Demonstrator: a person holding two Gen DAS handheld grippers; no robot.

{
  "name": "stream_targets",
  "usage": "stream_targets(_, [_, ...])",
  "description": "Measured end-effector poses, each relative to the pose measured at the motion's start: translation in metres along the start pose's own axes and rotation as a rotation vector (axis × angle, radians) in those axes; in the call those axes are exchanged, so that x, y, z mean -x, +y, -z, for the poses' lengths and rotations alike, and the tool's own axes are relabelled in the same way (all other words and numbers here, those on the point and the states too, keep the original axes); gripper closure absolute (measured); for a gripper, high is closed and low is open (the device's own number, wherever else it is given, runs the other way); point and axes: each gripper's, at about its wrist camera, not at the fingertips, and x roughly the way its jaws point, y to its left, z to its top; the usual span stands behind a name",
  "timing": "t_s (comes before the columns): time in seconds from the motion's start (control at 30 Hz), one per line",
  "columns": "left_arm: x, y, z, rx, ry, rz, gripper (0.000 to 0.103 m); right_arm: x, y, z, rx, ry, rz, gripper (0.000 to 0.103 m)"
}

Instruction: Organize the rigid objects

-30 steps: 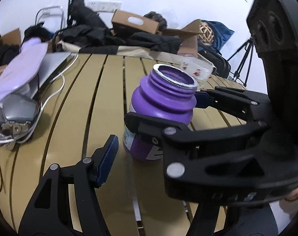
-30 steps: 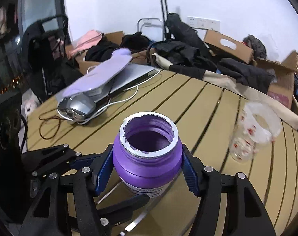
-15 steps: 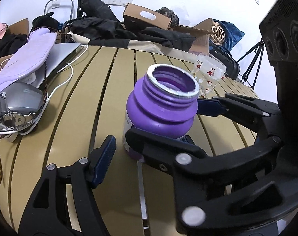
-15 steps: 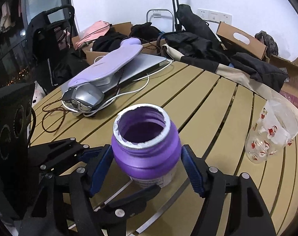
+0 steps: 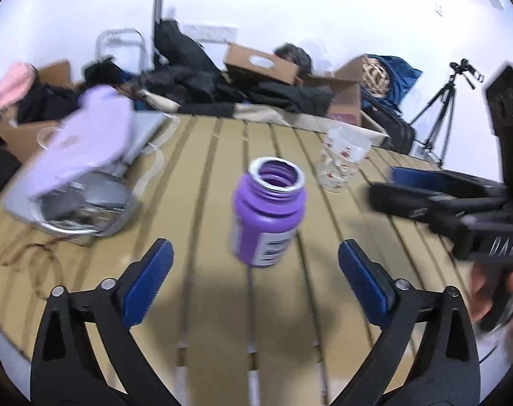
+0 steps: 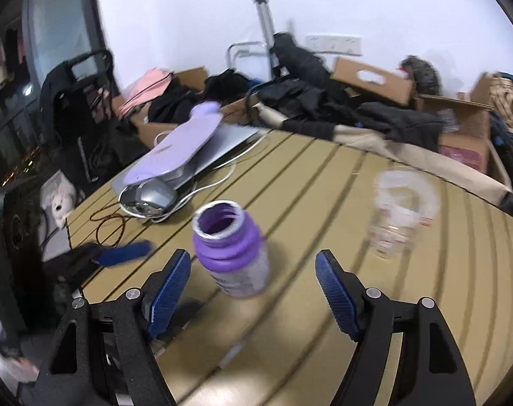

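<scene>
A purple open-topped bottle [image 5: 266,213] with a white label stands upright on the slatted tan table [image 5: 202,304]; it also shows in the right wrist view [image 6: 231,247]. My left gripper [image 5: 254,282] is open and empty, just short of the bottle. My right gripper [image 6: 253,291] is open and empty, the bottle just beyond its fingertips, left of centre. The right gripper also shows in the left wrist view [image 5: 435,189], right of the bottle. A clear printed cup [image 5: 341,160] stands behind the bottle, also seen in the right wrist view [image 6: 400,209].
A lilac pad [image 5: 83,145] lies on a laptop with a silver object [image 5: 83,203] and cables at the table's left. Cardboard boxes [image 5: 259,64] and dark clothes pile up behind the table. A tripod [image 5: 439,111] stands at the far right.
My right gripper has opened, let go of the purple bottle and drawn back. My left gripper has also pulled back. The bottle stands free on the table.
</scene>
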Motion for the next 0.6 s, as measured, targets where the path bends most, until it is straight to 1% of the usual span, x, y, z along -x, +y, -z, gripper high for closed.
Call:
stream_targets(0.03, [0.008, 0.003, 0.0, 0.003, -0.015, -0.033, 0.003, 0.007, -0.007, 0.002, -0.009, -0.002, 0.025, 0.022])
stream_targets(0.1, [0.018, 0.007, 0.0, 0.014, -0.028, -0.064, 0.003, 0.021, -0.021, 0.008, -0.04, 0.0, 0.081, 0.021])
stream_targets(0.17, [0.031, 0.008, 0.0, 0.026, -0.047, -0.083, 0.003, 0.035, -0.031, 0.015, -0.078, -0.005, 0.11, 0.019])
stream_targets(0.23, [0.045, 0.005, 0.002, 0.033, -0.062, -0.087, 0.003, 0.049, -0.035, 0.021, -0.108, -0.011, 0.127, 0.019])
stream_targets(0.37, [0.071, -0.007, 0.005, 0.016, -0.084, -0.093, 0.003, 0.075, -0.024, 0.029, -0.111, -0.022, 0.139, 0.019])
stream_targets(0.5, [0.108, -0.022, 0.012, 0.0, -0.128, -0.101, 0.002, 0.106, -0.005, 0.037, -0.101, -0.046, 0.154, 0.019])
stream_targets(0.6, [0.145, -0.032, 0.02, 0.009, -0.157, -0.108, 0.002, 0.133, 0.011, 0.049, -0.113, -0.055, 0.154, 0.019])
